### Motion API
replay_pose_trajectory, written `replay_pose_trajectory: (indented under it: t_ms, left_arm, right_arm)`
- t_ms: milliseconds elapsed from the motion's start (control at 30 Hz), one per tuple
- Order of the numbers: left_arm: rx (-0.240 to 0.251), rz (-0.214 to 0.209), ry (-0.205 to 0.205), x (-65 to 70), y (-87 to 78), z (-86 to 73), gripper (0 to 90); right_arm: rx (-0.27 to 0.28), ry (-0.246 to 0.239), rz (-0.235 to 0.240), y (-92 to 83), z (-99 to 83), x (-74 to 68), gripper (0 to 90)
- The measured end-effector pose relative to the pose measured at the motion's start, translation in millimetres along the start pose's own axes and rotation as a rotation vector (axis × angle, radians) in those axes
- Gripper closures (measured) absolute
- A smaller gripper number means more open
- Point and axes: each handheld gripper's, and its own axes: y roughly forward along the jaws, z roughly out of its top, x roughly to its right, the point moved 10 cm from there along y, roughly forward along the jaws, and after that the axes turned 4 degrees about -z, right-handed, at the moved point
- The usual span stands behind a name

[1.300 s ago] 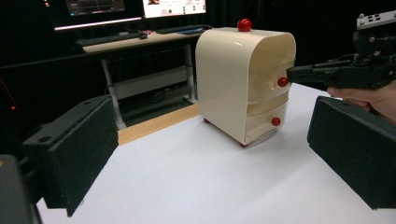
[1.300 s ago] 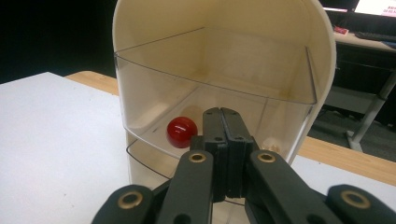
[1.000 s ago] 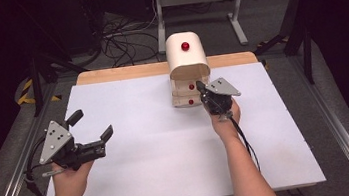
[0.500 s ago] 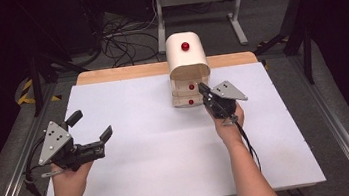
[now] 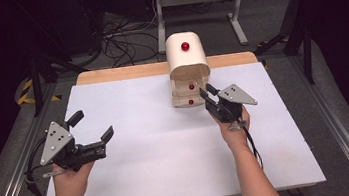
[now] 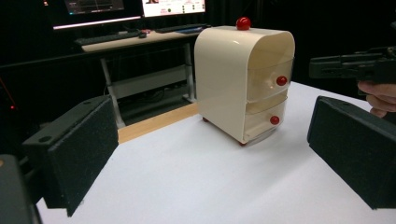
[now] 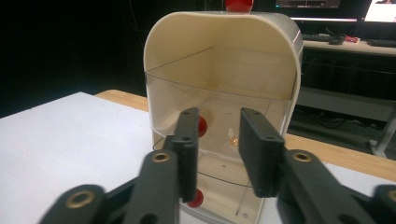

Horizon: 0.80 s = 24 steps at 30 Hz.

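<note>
Ahead of you, a cream two-drawer mini cabinet (image 5: 189, 71) stands at the counter's (image 5: 168, 149) far edge. Your right gripper (image 7: 218, 154), fingers narrowly parted and empty, faces its red upper knob (image 7: 201, 126). Likely light, slippery plastic; pinch the knob. Your left gripper (image 5: 91, 133) waits wide, well left of the cabinet.

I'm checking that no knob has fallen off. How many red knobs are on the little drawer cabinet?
3: one knob on top of the cabinet, one on the upper drawer, one on the lower drawer. Its back is hidden.
</note>
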Motion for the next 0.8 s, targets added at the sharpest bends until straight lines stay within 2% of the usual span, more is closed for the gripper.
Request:
replay_pose_trajectory:
  t_ms: [233, 800]
  left_arm:
    - [-0.003, -0.003, 0.002, 1.8, 1.0, -0.1, 2.6]
    - [-0.002, -0.005, 0.0, 4.3, 2.3, -0.6, 2.5]
  right_arm:
    - [0.012, 0.017, 0.018, -11.9, -0.9, 2.8, 55.8]
    - [0.038, 0.036, 0.041, -45.2, 0.3, 9.8, 40.9]
